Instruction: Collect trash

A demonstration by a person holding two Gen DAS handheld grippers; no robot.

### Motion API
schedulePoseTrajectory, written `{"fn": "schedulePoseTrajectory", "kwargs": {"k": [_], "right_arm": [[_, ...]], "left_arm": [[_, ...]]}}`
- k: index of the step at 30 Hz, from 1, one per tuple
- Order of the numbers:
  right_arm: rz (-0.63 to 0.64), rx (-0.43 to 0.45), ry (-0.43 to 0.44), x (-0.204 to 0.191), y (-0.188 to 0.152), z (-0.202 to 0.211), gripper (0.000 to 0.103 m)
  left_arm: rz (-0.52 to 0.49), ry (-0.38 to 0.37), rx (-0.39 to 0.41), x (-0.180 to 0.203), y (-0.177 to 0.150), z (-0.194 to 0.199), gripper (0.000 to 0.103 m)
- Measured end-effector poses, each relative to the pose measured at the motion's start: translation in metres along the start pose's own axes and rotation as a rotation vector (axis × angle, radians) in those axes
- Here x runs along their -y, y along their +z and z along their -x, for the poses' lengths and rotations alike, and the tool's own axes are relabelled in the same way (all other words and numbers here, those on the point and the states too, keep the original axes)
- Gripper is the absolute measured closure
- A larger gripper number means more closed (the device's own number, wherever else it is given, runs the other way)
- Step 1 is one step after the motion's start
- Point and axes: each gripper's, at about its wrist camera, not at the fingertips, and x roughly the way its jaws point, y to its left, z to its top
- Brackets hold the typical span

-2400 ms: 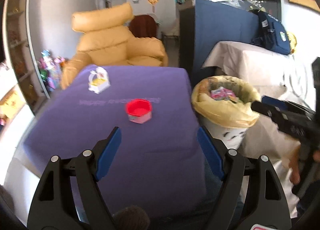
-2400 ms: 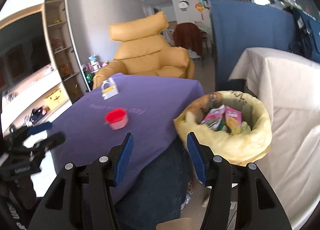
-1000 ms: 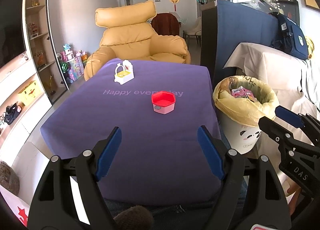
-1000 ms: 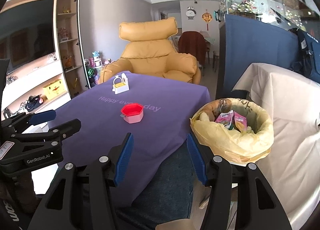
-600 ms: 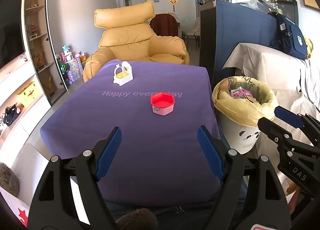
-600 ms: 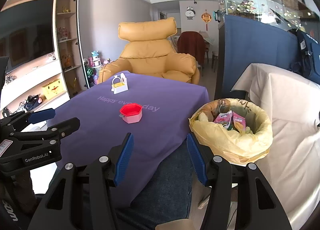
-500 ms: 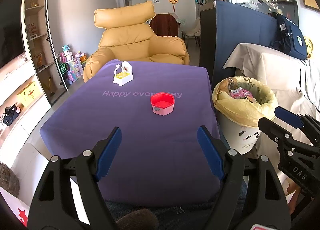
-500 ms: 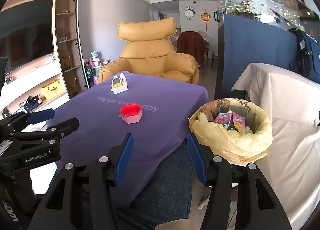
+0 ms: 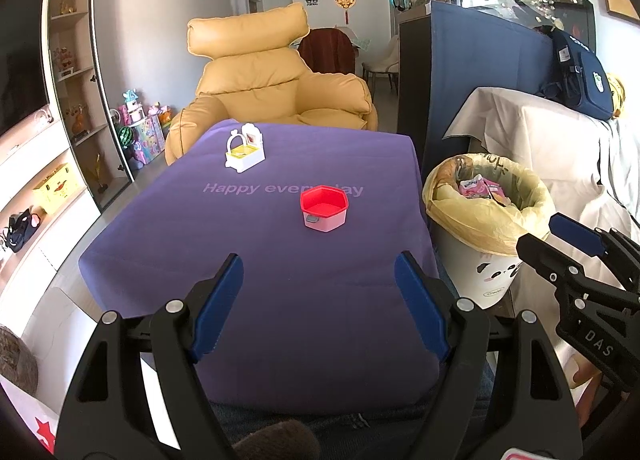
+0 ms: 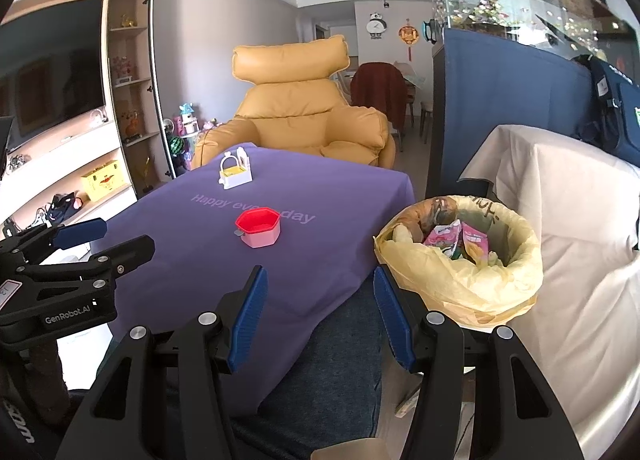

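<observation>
Now both claws spread, nothing between pads: left claw (image 9: 319, 298), right claw (image 10: 317, 312). Trash already sits in the bin (image 10: 460, 256) beside the surface (image 9: 256, 252); only a red cup (image 9: 324, 207) and toy basket (image 9: 244, 151) remain there. Risk: mistaking either for trash, or clipping the bin's loose liner and tipping it. Versus 2.4 s back: views steadier, more upright; right claw off the bin.

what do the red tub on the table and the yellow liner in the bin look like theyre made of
The red tub looks like moulded hard plastic: crisp faceted walls, smooth, even colour. The bin liner looks like thin plastic film: crinkled, slightly see-through, folded slackly over the rim.
</observation>
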Motion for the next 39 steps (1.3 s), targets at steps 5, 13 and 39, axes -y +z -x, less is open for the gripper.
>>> {"fn": "schedulePoseTrajectory", "kwargs": {"k": [5, 13, 39], "right_arm": [[0.0, 0.002, -0.001, 0.002, 0.0, -0.001, 0.051], [0.002, -0.003, -0.001, 0.001, 0.0, -0.002, 0.051], [0.011, -0.031, -0.028, 0.001, -0.001, -0.013, 0.051]], "left_arm": [[-0.001, -0.001, -0.002, 0.001, 0.0, -0.001, 0.029], [0.0, -0.001, -0.002, 0.002, 0.0, -0.001, 0.029], [0.02, -0.027, -0.057, -0.005, 0.0, -0.023, 0.029]]}}
